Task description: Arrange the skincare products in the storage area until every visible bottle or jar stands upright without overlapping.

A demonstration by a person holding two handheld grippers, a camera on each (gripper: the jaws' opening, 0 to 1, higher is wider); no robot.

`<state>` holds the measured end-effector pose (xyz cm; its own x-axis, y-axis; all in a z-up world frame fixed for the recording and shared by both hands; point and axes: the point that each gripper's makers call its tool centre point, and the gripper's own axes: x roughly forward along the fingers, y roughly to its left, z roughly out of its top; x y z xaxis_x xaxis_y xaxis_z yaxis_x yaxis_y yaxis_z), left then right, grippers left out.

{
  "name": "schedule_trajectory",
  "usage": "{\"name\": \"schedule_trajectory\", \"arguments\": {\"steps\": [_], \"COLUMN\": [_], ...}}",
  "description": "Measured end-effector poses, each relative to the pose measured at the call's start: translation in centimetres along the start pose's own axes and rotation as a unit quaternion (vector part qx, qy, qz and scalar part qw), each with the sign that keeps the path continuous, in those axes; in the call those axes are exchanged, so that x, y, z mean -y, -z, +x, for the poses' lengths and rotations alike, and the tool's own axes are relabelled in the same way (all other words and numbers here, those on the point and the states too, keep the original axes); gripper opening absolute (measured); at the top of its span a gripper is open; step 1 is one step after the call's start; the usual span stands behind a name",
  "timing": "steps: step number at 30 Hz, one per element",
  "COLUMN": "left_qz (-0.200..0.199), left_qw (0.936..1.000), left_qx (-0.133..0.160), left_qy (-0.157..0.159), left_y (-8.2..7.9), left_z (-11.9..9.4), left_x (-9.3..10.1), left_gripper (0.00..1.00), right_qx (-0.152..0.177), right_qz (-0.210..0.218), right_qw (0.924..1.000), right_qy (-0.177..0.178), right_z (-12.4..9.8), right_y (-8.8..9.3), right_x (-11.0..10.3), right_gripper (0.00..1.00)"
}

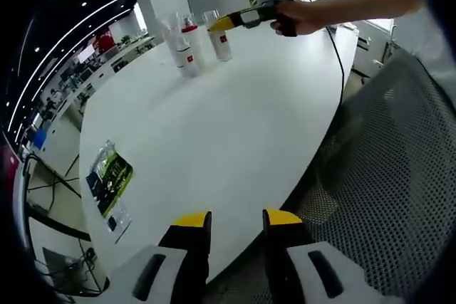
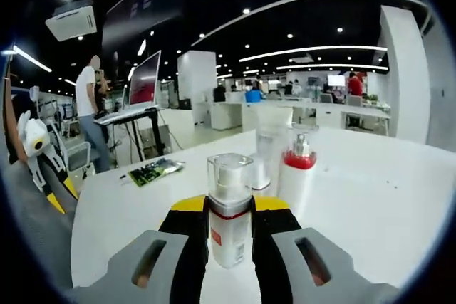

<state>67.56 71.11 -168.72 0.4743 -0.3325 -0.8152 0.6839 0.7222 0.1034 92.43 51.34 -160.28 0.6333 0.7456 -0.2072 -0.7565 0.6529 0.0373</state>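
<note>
Clamped between the yellow-tipped jaws of the right gripper [image 2: 231, 211], a clear-capped bottle [image 2: 229, 208] with a red collar is held upright on the white table [image 2: 370, 190]. Just beyond it a red-collared pump bottle [image 2: 296, 176] and a clear bottle [image 2: 269, 144] are seen standing. Near the table edge a green packet [image 1: 109, 176] is laid flat. The left gripper [image 1: 236, 220] is held open above the table edge, nothing between its jaws.
</note>
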Motion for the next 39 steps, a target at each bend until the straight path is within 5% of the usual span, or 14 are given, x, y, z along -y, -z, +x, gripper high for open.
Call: {"name": "schedule_trajectory", "arguments": {"steps": [16,39], "left_qz": [-0.001,0.01], "left_qw": [0.9999,0.9998], "left_qx": [-0.015,-0.019], "left_qy": [0.007,0.006], "left_y": [0.8,1.1], "left_z": [0.4,0.5], "left_x": [0.0,-0.1], "left_gripper": [0.29,0.29], "right_qx": [-0.002,0.019], "right_qz": [-0.017,-0.024], "right_qw": [0.9998,0.9994], "right_qy": [0.009,0.016], "right_z": [3.0,3.1], "right_y": [1.6,2.5], "right_x": [2.4,3.3], "right_gripper": [0.19,0.2]}}
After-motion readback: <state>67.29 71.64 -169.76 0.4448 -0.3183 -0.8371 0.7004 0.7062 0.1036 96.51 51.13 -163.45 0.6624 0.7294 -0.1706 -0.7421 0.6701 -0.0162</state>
